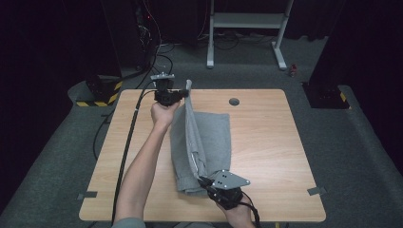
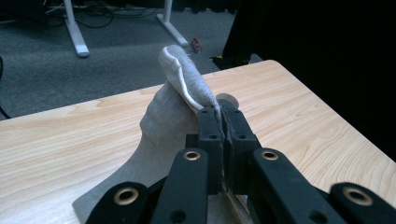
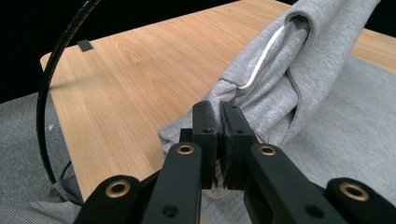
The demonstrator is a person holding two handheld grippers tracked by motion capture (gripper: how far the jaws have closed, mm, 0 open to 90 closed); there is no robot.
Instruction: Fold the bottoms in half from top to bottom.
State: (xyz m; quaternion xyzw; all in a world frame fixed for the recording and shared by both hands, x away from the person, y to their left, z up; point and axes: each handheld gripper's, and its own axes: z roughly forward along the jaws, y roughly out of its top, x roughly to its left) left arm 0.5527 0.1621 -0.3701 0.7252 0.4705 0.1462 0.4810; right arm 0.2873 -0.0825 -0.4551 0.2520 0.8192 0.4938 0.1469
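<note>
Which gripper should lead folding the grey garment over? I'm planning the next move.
Probably the left gripper: it is shut on the grey garment's lifted far edge, above the table. The right gripper pinches the near end, low.

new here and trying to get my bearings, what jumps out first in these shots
A soft grey fabric garment lies mid-table on the light wooden table, one edge pulled up into a raised ridge. The left gripper pinches that edge at the far end, and the right gripper pinches it at the near end, both with jaws shut on cloth. A white drawstring cord runs along the lifted fold.
</note>
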